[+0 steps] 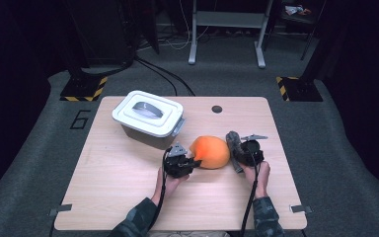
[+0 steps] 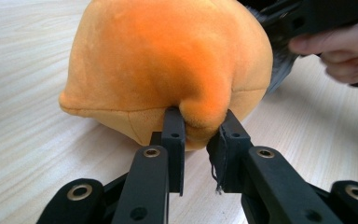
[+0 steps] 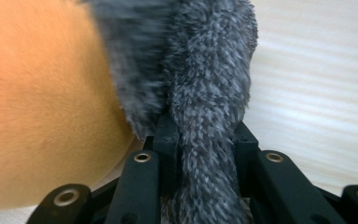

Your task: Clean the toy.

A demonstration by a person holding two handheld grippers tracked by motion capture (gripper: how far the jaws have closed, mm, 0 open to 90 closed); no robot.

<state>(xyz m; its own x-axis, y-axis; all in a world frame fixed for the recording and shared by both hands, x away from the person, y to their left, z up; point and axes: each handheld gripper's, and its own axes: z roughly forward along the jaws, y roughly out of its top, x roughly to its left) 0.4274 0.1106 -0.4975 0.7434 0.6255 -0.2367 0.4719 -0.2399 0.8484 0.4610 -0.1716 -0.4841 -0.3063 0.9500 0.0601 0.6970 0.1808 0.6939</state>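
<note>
Orange plush [image 1: 210, 152], soft and rounded, is sitting on the pale wooden table [image 1: 118, 187] between the two hands, just in front of the lidded grey box [image 1: 148, 118]. The left tongs [image 1: 193, 162] are pinching a small orange nub of the toy, jaws nearly closed on it, probably because the smooth body offers little else to grip. The right tongs [image 1: 237, 148] are clamping the toy's grey furry part [image 3: 205, 93], which is running up between the jaws. Holding opposite ends likely steadies the floppy toy for lifting toward the box, whose lid is sitting closed.
</note>
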